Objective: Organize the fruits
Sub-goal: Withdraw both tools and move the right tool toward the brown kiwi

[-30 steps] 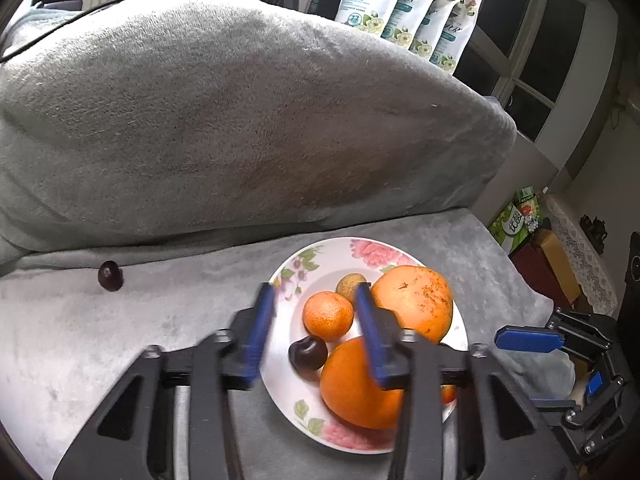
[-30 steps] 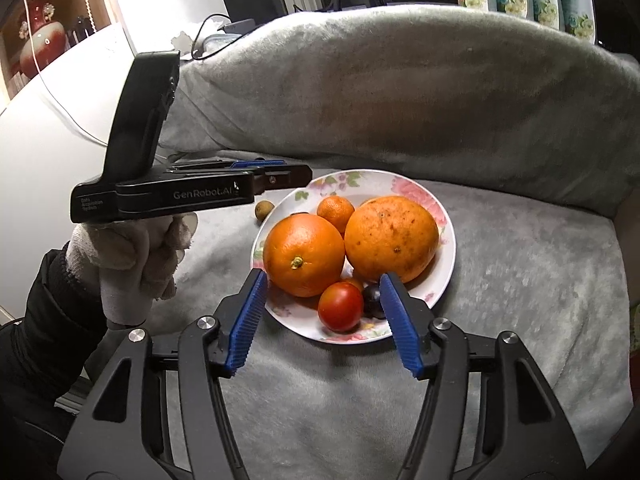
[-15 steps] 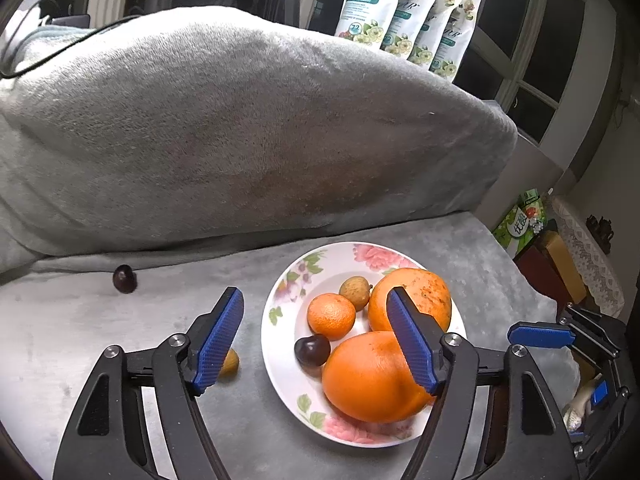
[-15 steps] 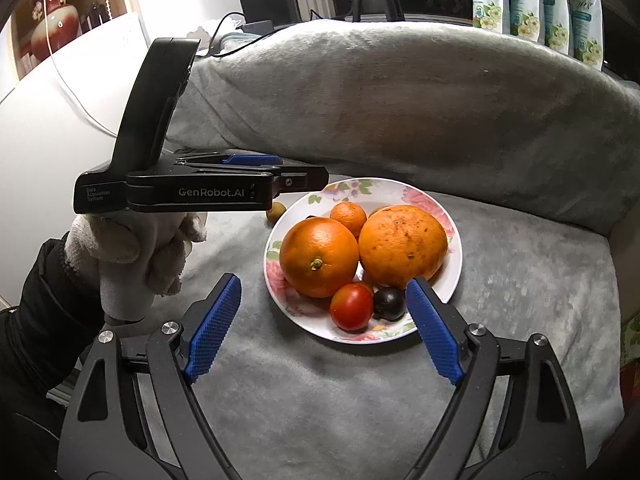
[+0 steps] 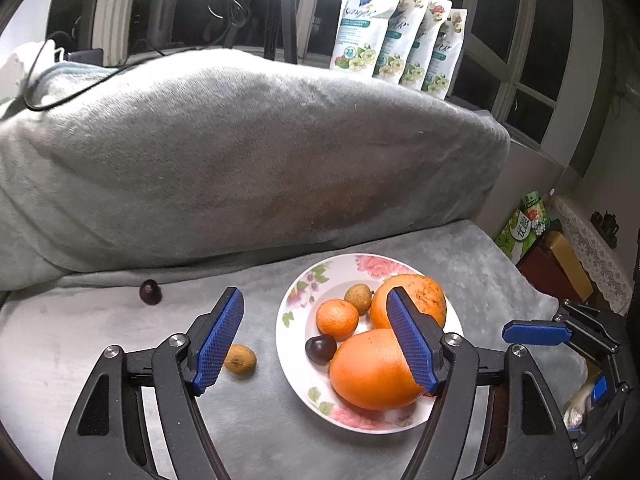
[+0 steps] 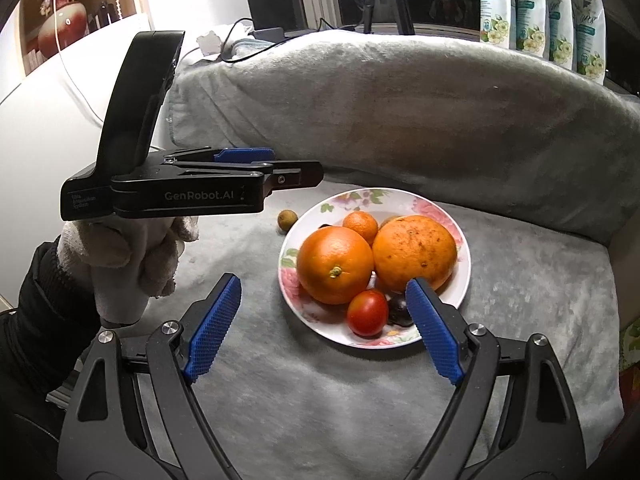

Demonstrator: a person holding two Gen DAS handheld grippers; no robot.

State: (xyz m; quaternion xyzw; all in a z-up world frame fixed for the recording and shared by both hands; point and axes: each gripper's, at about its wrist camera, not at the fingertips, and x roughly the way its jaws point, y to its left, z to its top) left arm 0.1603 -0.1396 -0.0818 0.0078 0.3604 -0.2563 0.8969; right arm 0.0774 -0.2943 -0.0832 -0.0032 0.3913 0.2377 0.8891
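Left tongs (image 5: 316, 336) open, right tongs (image 6: 322, 330) open, empty

Surface: grey plush blanket (image 5: 360, 452) over a seat.
Ahead of left gripper (image 5: 316, 336): floral plate (image 5: 294, 312).
By its left finger: brown fruit (image 5: 240, 359).
Further ahead-left: dark fruit (image 5: 151, 292).

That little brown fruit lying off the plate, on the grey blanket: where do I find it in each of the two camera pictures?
Left wrist view: the small brown fruit lies low and left of centre, on the blanket beside the left gripper's left blue pad, left of the plate.
Right wrist view: the same fruit sits near the middle, just off the plate's upper left rim.
Shared landmark: the flowered plate holding two big oranges.
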